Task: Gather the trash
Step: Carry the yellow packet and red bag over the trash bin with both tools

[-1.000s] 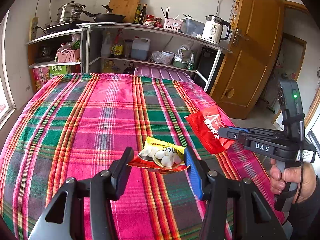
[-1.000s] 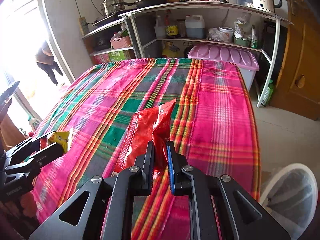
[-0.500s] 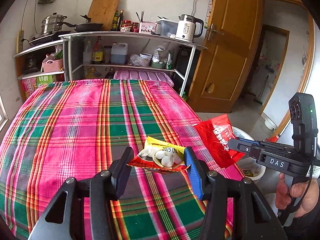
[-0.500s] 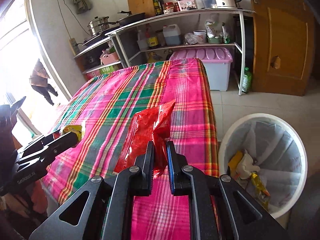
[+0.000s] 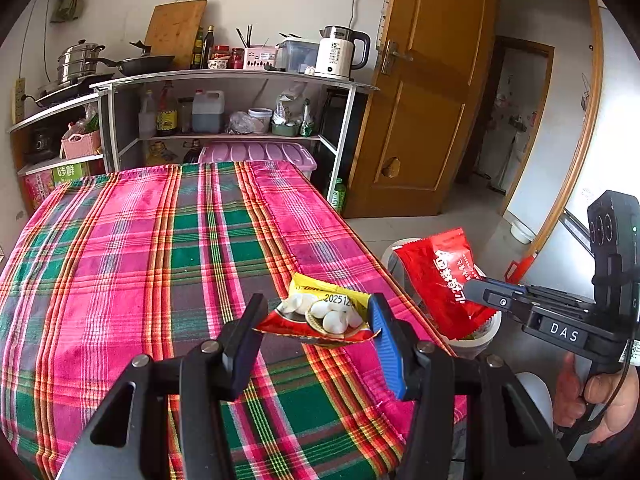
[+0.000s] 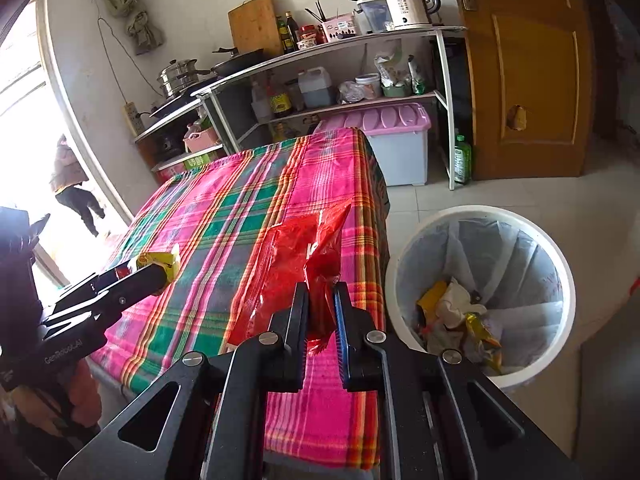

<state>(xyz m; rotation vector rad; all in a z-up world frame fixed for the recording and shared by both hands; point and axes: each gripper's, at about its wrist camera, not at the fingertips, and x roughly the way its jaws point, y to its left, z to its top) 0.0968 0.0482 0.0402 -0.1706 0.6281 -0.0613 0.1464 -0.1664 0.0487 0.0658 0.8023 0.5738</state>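
My left gripper (image 5: 318, 320) is shut on a yellow and red snack packet (image 5: 324, 314) and holds it above the plaid tablecloth (image 5: 168, 260) near the table's right edge. My right gripper (image 6: 321, 304) is shut on a red wrapper (image 6: 296, 264); in the left wrist view that wrapper (image 5: 440, 276) hangs over the white trash bin (image 5: 476, 340). The right wrist view shows the bin (image 6: 480, 216) on the floor right of the table, lined with a bag and holding several pieces of trash (image 6: 456, 316). The left gripper (image 6: 158, 274) shows there at the left.
A metal shelf rack (image 5: 224, 80) with pots, bottles and a kettle (image 5: 340, 54) stands behind the table. A pink-lidded storage box (image 6: 384, 124) sits below it. A wooden door (image 5: 432, 120) is at the right.
Both grippers have swung right with their wrappers, away from the table middle. The trash bin has come into view, and the red wrapper now hangs by the bin.
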